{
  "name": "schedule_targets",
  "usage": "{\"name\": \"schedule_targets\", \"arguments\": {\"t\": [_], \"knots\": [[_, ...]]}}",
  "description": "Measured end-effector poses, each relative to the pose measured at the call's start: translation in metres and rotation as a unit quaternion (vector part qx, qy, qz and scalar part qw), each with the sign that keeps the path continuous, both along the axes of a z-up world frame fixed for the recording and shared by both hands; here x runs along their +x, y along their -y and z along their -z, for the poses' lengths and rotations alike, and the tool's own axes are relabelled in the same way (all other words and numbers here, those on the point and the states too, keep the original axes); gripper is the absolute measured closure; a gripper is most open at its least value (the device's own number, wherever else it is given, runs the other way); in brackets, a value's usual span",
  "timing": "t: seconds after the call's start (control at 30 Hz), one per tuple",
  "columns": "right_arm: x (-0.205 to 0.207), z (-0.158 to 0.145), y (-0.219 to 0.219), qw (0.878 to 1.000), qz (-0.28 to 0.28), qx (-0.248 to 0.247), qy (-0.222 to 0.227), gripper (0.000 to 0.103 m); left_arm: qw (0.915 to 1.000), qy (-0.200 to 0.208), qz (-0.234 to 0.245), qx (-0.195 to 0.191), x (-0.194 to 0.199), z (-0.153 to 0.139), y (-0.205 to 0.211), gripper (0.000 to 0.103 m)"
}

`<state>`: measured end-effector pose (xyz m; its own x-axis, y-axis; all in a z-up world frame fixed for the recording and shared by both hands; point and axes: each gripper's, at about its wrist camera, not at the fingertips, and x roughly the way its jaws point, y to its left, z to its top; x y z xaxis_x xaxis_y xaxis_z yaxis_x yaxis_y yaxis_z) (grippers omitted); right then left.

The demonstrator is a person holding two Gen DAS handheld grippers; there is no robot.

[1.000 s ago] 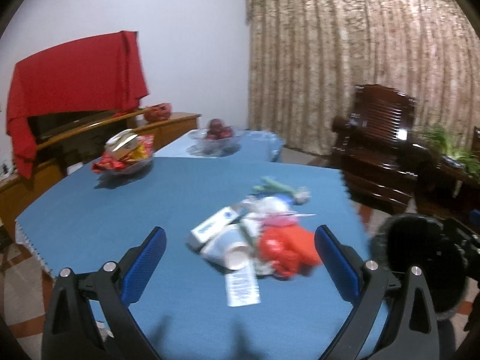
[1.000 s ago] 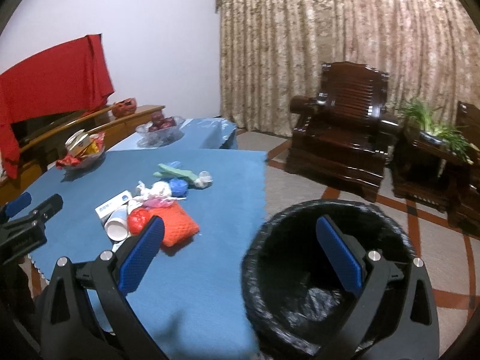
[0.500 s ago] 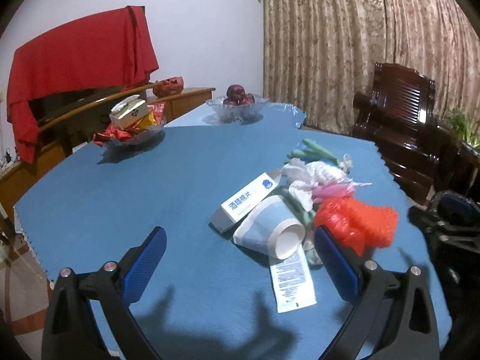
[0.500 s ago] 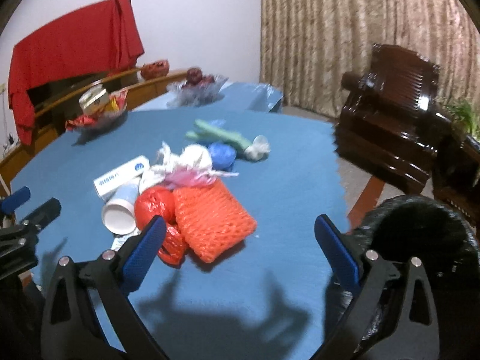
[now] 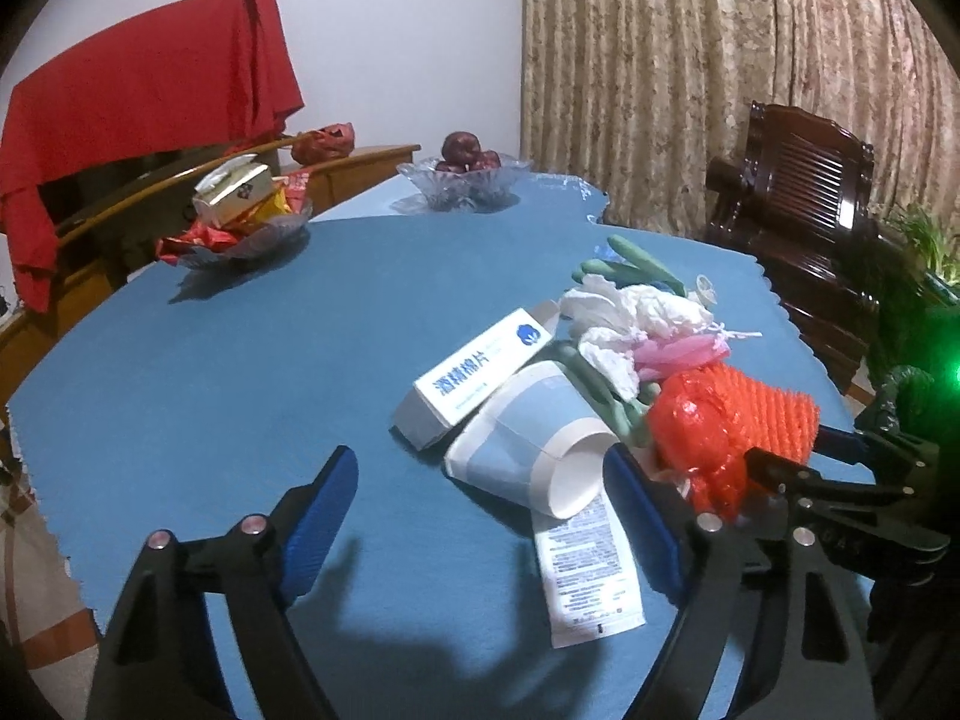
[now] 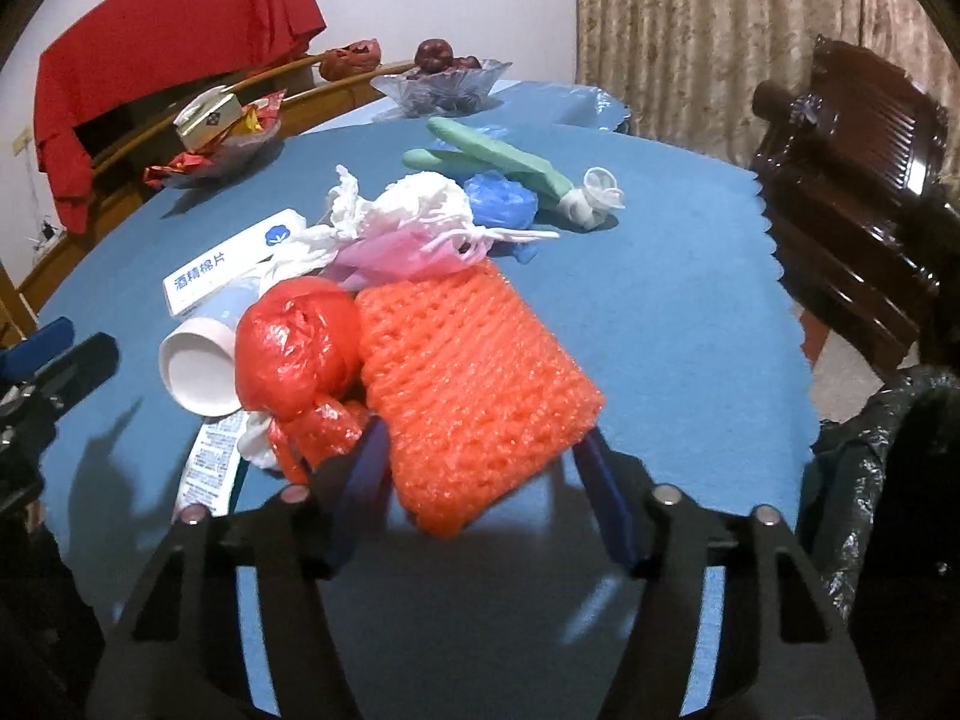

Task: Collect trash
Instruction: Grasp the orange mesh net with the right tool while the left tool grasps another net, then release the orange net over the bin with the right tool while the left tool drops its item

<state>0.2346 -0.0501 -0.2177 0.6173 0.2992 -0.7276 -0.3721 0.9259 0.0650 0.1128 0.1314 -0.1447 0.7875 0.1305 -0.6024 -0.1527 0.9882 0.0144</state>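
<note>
Almost nothing is collected yet: the whole trash pile (image 6: pixel 384 276) lies on the blue table (image 5: pixel 210 360). The right gripper (image 6: pixel 480 480) is closing around the orange foam net (image 6: pixel 468 390), soft and knobbly, pads not clearly pressing. The left gripper (image 5: pixel 480 510) narrows before the tipped paper cup (image 5: pixel 534 444), holding nothing.

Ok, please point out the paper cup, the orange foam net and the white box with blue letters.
paper cup (image 5: pixel 528 450), left wrist view, on its blue side wall.
orange foam net (image 6: pixel 468 384), right wrist view, on its middle.
white box (image 5: pixel 480 372), left wrist view, on its printed top face.
</note>
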Motion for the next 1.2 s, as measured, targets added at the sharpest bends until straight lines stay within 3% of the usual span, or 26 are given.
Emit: {"name": "schedule_targets", "arguments": {"t": [0.07,0.1,0.33,0.47,0.8,0.93,1.2], "knots": [[-0.001,-0.002,0.004,1.000,-0.009,0.013,-0.003,0.063,1.0000,-0.003,0.006,-0.005,0.002,0.001,0.003,0.026],[-0.001,-0.003,0.007,1.000,-0.015,0.022,-0.007,0.080,0.9999,-0.004,0.011,-0.009,0.003,0.002,0.006,0.027],[-0.016,-0.019,0.024,0.999,-0.010,0.037,0.000,0.080,0.9993,-0.007,0.035,-0.010,0.002,0.002,0.023,0.033],[-0.026,-0.032,0.035,0.999,0.006,0.034,0.017,0.080,0.9978,-0.007,0.061,-0.026,0.003,0.000,0.032,0.043],[-0.041,-0.044,0.078,0.997,0.059,0.016,0.038,0.080,0.9925,-0.008,0.117,-0.036,0.025,0.005,0.076,0.044],[-0.041,-0.042,0.094,0.996,0.077,0.018,0.039,0.080,0.9921,-0.015,0.123,-0.022,0.039,0.015,0.094,0.045],[-0.040,-0.038,0.105,0.996,0.084,0.018,0.037,0.079,0.9935,-0.046,0.104,0.002,0.056,0.038,0.106,0.072]]}}
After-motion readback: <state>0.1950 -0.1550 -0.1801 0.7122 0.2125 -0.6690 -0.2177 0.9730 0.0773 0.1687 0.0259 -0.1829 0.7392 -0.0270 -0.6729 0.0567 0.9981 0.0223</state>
